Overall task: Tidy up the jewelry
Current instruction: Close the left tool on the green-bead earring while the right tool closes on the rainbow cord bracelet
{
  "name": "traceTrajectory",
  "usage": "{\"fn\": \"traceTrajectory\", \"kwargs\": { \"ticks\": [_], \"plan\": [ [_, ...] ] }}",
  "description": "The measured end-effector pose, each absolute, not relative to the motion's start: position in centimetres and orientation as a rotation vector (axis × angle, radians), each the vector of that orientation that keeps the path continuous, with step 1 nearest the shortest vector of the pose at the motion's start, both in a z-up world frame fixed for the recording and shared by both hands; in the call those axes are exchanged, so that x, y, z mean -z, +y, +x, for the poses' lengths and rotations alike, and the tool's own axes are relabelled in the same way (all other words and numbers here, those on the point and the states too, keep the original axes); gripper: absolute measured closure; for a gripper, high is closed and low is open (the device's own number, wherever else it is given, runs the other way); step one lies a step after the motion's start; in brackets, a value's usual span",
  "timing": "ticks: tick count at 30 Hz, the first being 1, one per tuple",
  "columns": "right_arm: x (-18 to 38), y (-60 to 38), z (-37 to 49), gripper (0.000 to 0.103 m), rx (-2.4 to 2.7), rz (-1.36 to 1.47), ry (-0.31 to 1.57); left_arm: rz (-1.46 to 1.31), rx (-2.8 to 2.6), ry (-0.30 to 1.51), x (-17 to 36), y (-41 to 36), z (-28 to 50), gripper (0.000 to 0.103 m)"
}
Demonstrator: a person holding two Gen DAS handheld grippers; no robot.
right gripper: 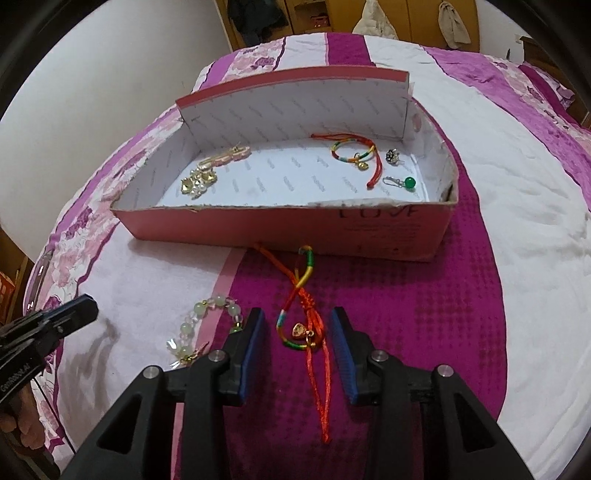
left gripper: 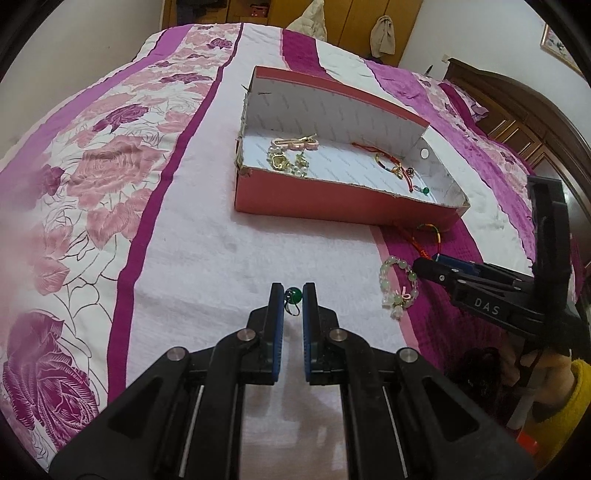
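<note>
On the bed (left gripper: 229, 236), the left hand-held gripper (left gripper: 293, 295) is clamped on a green bead earring (left gripper: 294, 295), short of the pink box (left gripper: 332, 201). The right hand-held gripper (right gripper: 297, 325) has its jaws apart, either side of a multicoloured cord bracelet (right gripper: 297, 317) lying on the purple stripe just before the box. A pale bead bracelet (right gripper: 207, 325) lies beside it. Inside the box sit a second green earring (right gripper: 404, 182) and other pieces.

A bed (left gripper: 207, 236) under a quilted cover of white, magenta and pink rose-printed stripes fills both views, with wooden wardrobes (left gripper: 369, 22) against the far wall, a beige cloth (left gripper: 383, 35) hanging on them, and a dark wooden headboard (left gripper: 509, 122) at right.
</note>
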State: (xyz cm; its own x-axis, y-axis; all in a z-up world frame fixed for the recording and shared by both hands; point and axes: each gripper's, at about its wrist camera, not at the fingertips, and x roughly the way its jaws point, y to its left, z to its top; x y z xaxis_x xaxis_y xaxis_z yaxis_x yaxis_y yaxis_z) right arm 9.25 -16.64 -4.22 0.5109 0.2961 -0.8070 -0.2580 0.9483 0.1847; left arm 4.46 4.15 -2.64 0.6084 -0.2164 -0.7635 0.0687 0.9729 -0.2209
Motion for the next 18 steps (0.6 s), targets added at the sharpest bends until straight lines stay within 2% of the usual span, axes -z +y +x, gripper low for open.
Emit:
{"fn": "traceTrajectory", "kwargs": {
  "ticks": [5,6,7,10,18],
  "plan": [
    [4.6,-16.4,10.0,0.065,-0.327,0.027,1.019,-0.173,0.165,0.911,2.8,3.8,4.5,0.102],
    [4.6,-16.3,9.9,0.069,-0.321,0.018,1.020,-0.172,0.166,0.911,2.7,3.7,4.4,0.102],
    [4.6,-16.2,9.8,0.078,-0.314,0.006,1.020,-0.173,0.167,0.909,2.7,3.6,4.4,0.102],
    [4.5,-16.2,9.5,0.087,-0.312,-0.006,1.012,-0.171,0.172,0.902,2.4,3.4,4.2,0.102],
    [3.1,-17.1,7.8,0.091,-0.321,0.038,0.998,-0.172,0.174,0.877,1.2,3.3,3.5,0.102]
  ]
}}
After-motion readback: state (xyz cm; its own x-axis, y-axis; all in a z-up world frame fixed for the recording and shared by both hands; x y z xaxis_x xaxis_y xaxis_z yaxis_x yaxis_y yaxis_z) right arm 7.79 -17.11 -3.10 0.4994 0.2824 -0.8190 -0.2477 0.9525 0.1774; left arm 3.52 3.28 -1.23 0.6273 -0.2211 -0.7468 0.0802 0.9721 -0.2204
